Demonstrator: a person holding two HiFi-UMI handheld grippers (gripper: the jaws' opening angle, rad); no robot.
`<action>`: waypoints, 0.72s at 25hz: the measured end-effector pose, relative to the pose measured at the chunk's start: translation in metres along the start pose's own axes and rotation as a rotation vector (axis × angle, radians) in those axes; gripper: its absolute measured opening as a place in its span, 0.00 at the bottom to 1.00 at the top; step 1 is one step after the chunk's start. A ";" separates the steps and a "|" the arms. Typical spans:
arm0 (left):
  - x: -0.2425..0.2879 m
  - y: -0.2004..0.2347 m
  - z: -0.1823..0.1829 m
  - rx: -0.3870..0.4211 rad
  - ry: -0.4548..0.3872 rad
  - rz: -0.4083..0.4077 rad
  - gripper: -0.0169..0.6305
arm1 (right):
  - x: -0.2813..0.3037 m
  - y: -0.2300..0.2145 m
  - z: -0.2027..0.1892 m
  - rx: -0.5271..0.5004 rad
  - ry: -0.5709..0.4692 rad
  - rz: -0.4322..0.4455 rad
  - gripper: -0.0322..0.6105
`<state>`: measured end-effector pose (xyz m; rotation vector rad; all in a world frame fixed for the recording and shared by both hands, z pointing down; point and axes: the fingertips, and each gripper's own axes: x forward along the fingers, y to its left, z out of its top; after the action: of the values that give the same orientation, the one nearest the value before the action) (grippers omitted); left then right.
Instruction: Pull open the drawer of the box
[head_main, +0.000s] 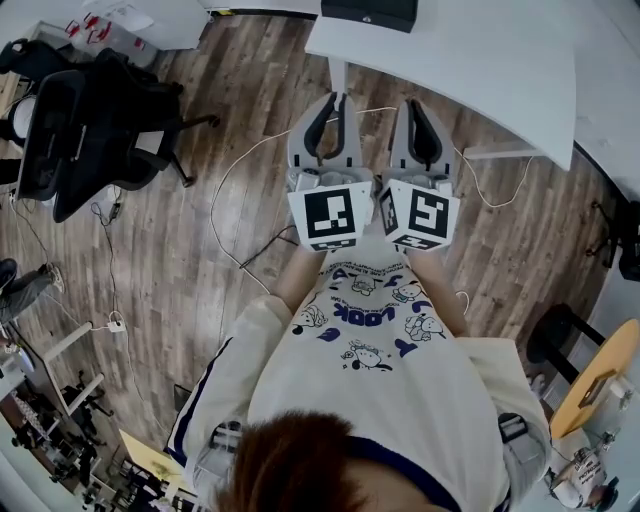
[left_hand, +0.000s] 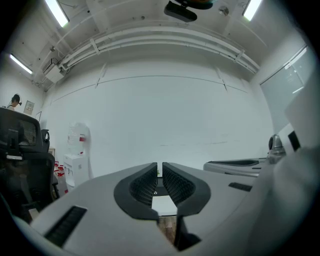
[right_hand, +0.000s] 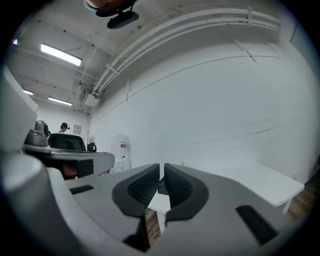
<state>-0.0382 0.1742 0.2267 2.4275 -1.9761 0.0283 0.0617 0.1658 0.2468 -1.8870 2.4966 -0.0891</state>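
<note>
Both grippers are held up side by side in front of the person's chest, pointing forward at the white table (head_main: 470, 60). The left gripper (head_main: 335, 98) has its fingers pulled in to a thin slit with nothing between them, and its own view (left_hand: 160, 164) shows the same narrow gap, with just table and wood floor (head_main: 220, 250) visible through it. Same deal for the right gripper (head_main: 410, 103): jaws almost together, nothing gripped, clear enough in the right gripper view (right_hand: 161, 165). The two marker cubes, left (head_main: 333, 215) and right (head_main: 420, 218), sit nearly touching each other.

The box (head_main: 368, 12) is the black thing on the far side of the table, right at the top edge of the head view. It's cut off by the frame, so I can't really make out the drawer on it. Both grippers are well short of it, hanging over the floor near the table's front edge.

Off to the left there's a black office chair (head_main: 80, 130), and a couple of cables (head_main: 240, 170) trail across the floor
</note>
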 end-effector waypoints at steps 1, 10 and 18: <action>0.004 -0.001 0.000 0.001 -0.001 0.005 0.09 | 0.003 -0.004 0.000 0.002 0.001 0.003 0.12; 0.040 -0.019 -0.004 -0.002 0.002 0.046 0.09 | 0.028 -0.039 -0.005 0.004 0.011 0.039 0.12; 0.057 -0.027 -0.008 -0.012 0.023 0.073 0.09 | 0.042 -0.053 -0.007 0.011 0.025 0.078 0.12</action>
<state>-0.0004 0.1236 0.2357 2.3360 -2.0485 0.0446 0.1010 0.1117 0.2576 -1.7935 2.5768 -0.1259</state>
